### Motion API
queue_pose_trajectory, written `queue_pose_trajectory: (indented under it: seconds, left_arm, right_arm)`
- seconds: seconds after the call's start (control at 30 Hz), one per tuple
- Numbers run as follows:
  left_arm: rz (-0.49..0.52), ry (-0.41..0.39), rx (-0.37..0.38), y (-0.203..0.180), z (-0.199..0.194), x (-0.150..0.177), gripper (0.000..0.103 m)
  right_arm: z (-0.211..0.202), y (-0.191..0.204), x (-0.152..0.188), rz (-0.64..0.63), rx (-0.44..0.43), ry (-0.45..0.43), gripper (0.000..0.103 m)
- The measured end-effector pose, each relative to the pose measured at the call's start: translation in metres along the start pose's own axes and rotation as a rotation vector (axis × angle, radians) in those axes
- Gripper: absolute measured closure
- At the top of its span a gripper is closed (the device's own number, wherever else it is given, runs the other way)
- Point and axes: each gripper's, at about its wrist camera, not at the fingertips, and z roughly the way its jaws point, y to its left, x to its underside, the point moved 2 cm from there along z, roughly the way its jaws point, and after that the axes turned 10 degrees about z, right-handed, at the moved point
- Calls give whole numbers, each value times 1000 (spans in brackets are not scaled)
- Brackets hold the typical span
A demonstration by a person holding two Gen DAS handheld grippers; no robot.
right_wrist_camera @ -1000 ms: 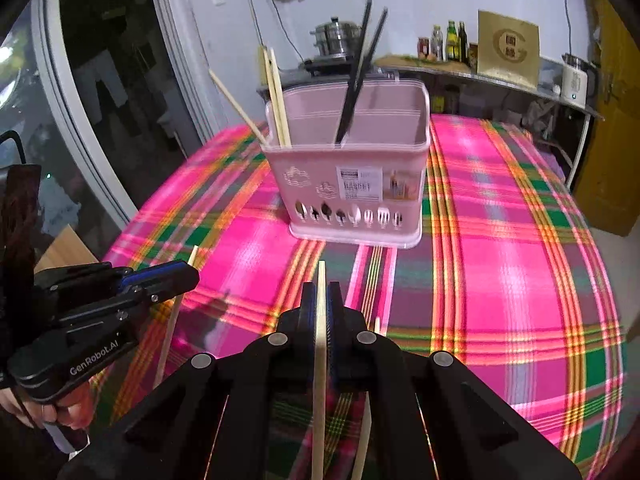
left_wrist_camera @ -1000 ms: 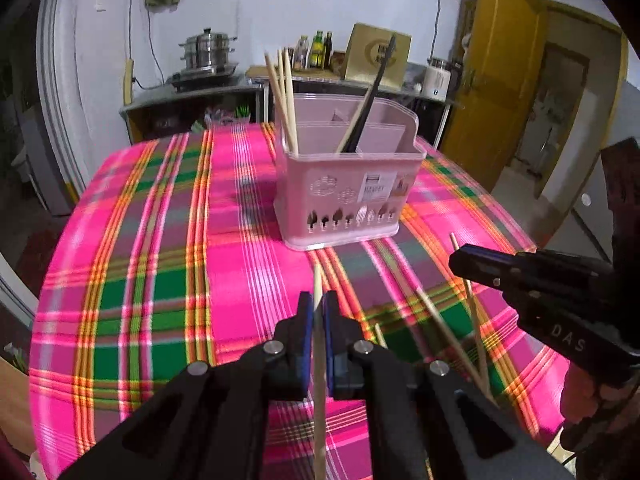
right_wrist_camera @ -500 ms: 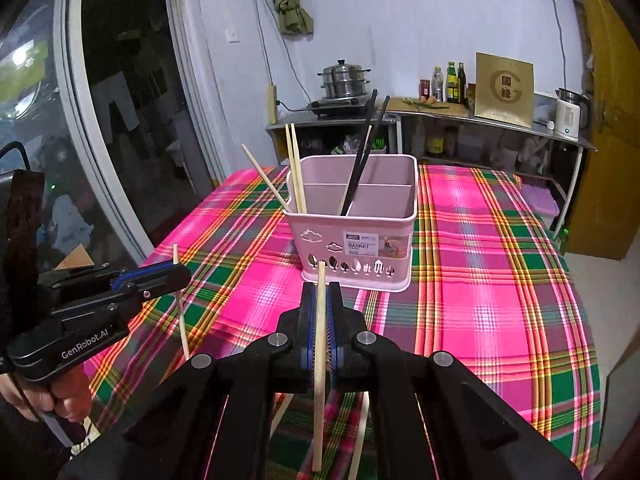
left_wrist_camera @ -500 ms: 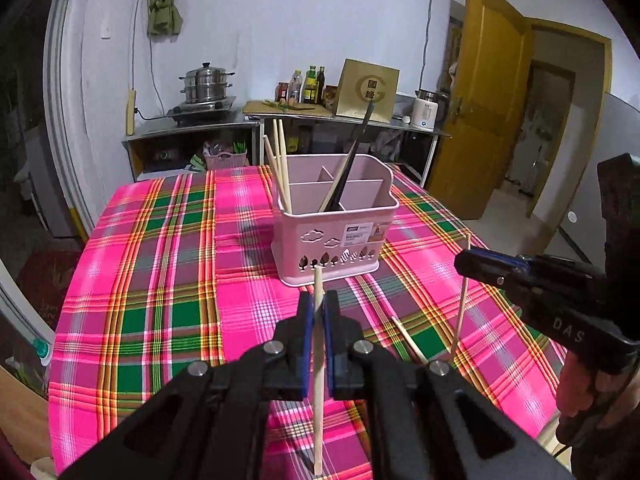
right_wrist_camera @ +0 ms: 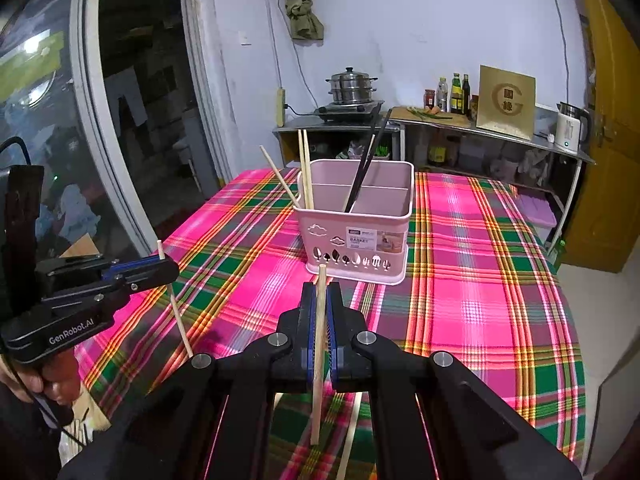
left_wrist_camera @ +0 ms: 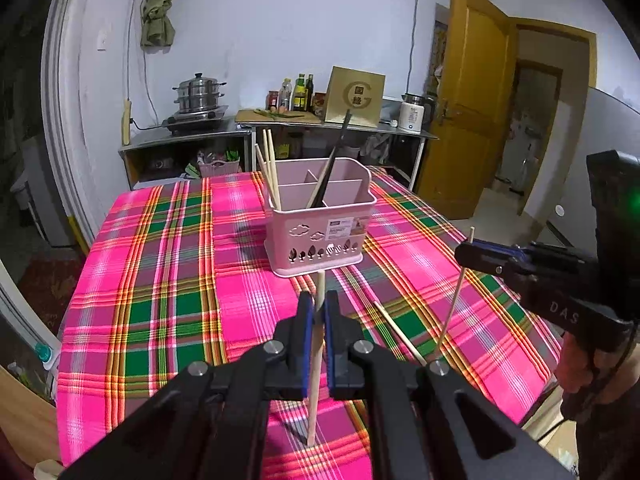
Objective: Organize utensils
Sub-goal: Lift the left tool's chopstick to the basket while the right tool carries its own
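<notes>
- Left gripper is clamping a pale wooden chopstick, stick standing near-upright between the blue pads, tip poking just above the fingers, lower end hanging above the plaid tablecloth
- Pink divided basket is sitting mid-table, straight ahead of both grippers and well apart from them
- Its left compartment is already holding a few wooden chopsticks; a dark pair is leaning in a compartment further right
- One loose chopstick is lying flat on the cloth between the two grippers; it is not yet picked up
- Right gripper is likewise gripping its own chopstick, fingers closed tight on it, held roughly vertical
- From the left view the right gripper's stick is showing slightly tilted, well clear of the basket
- Step in hand, judging from this: both sticks are lifted and in transit, the drop into the basket is still pending
- Next move likely calls for carrying each stick over the left compartment, keeping it vertical, lower end clearing the rim and the sticks already in there, then opening the fingers
- Risk: the thin stick pivoting in the pads and catching the divider
</notes>
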Motion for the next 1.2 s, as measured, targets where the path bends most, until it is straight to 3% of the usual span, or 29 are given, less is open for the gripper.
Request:
queue_pose_trajectory:
  seconds: [0.33,0.57,0.77,1.2]
  left_arm:
    - [19,-8,-3,-5,-22,8,97]
    - [11,-26,3,-1,-22,-8,97]
    - [23,-50,-2,1,-19,-32,97]
    - [38,-161,-20,16,-4,-116,97]
  right_arm:
    - [-25,5,10,-25,-8,-19,99]
    - [-35,11,-3,-36,-9,-62,99]
    - [-37,10,-27,-22,-11,-116,99]
    - [-29,5,-107,25,-53,-267,99]
